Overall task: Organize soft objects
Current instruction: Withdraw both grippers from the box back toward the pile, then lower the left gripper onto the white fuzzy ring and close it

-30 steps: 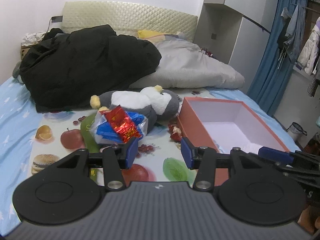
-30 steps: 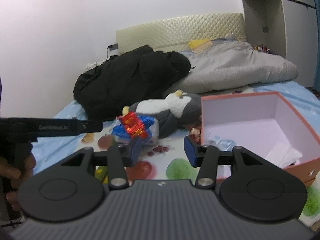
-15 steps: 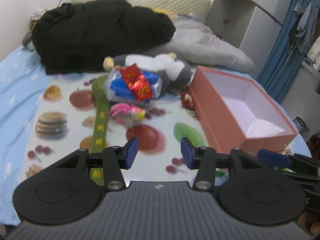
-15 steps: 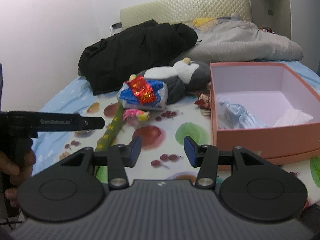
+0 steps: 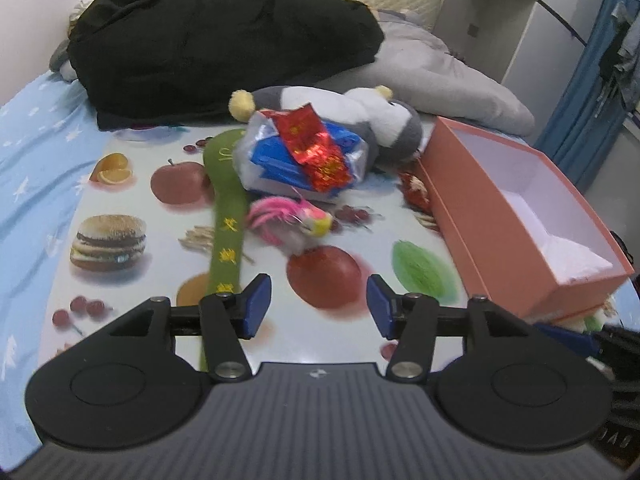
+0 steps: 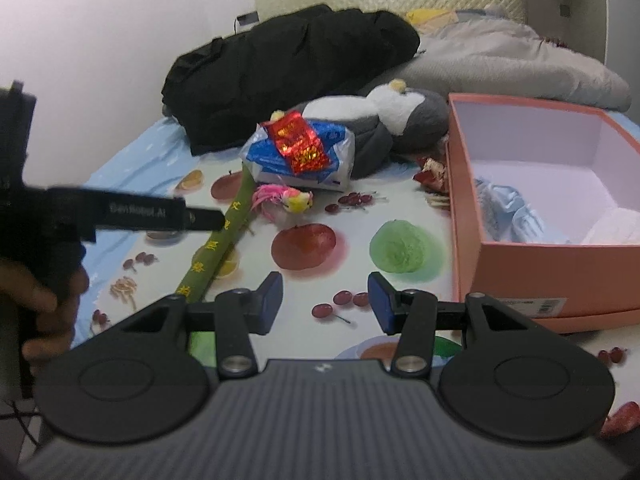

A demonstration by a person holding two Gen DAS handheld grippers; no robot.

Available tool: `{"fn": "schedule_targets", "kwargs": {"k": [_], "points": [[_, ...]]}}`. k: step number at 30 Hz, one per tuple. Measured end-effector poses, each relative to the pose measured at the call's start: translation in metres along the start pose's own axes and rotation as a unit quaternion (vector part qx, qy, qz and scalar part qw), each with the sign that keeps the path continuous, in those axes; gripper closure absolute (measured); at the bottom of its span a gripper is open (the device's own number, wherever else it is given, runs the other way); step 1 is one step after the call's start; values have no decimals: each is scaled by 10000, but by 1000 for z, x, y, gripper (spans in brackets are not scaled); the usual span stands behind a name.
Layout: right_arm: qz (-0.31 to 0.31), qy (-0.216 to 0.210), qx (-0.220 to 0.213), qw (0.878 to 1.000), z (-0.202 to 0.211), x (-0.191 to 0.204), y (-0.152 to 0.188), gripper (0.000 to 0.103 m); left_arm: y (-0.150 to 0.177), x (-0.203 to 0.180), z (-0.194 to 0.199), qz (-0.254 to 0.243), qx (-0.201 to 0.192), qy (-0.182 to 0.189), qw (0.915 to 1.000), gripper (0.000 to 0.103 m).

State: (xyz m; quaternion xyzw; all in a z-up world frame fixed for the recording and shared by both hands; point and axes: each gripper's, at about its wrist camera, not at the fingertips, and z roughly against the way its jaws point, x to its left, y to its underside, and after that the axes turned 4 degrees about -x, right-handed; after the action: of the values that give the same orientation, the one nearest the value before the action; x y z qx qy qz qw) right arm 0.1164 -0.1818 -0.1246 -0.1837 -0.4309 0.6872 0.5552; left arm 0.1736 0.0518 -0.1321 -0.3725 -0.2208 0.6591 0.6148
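1. Hovering over the fruit-print mat (image 5: 132, 276), the left gripper (image 5: 319, 307) has just widened its empty jaws; the right gripper (image 6: 325, 302) also gapes, holding nothing.
2. Just beyond, a pink feathered toy (image 5: 288, 218) lies beside a green strip (image 5: 228, 216).
3. Farther back, a blue-and-red packet (image 5: 304, 156) leans on the plush penguin (image 5: 384, 120), left of the orange box (image 5: 492, 236).

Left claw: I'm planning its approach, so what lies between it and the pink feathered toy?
Only bare fruit-print mat. In the left wrist view, the open left claw faces the pink feathered toy across a printed red apple.
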Motion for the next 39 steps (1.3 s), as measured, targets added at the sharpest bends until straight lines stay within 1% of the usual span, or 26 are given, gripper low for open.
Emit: {"fn": "schedule_targets", "kwargs": {"k": [6, 12, 14, 16, 21, 24, 25, 28, 31, 36, 38, 39], "points": [[-10, -13, 136, 9999, -34, -1, -10, 53, -12, 11, -32, 15, 145, -33, 9999, 39], [-48, 121, 276, 9995, -76, -7, -23, 53, -23, 22, -68, 345, 318, 34, 9989, 39], [-61, 95, 283, 9995, -90, -9, -29, 53, -27, 25, -79, 436, 346, 89, 9984, 39], [-19, 33, 314, 9995, -104, -8, -34, 53, -33, 29, -90, 515, 366, 78, 9980, 39], [182, -304, 413, 9985, -137, -1, -42, 53, -46, 44, -111, 661, 353, 33, 9972, 39], [337, -455, 441, 9974, -161, 5, -46, 53, -51, 53, -119, 697, 394, 100, 9967, 40], [374, -507, 433, 9971, -169, 7, -47, 53, -53, 57, -121, 733, 396, 88, 9965, 41], [407, -581, 428, 9966, -190, 10, -51, 53, -55, 66, -128, 853, 463, 101, 9952, 53], [369, -694, 381, 9962, -208, 10, -55, 53, -53, 73, -132, 960, 515, 130, 9940, 61], [153, -1176, 659, 9907, -229, 3, -54, 54, -49, 79, -138, 1095, 611, 164, 9920, 63], [102, -1156, 712, 9907, -229, 3, -54, 59, -48, 79, -139, 1145, 602, 181, 9914, 63], [84, -1141, 735, 9907, -228, 2, -53, 59, -48, 79, -139, 1175, 605, 186, 9911, 63]]}}
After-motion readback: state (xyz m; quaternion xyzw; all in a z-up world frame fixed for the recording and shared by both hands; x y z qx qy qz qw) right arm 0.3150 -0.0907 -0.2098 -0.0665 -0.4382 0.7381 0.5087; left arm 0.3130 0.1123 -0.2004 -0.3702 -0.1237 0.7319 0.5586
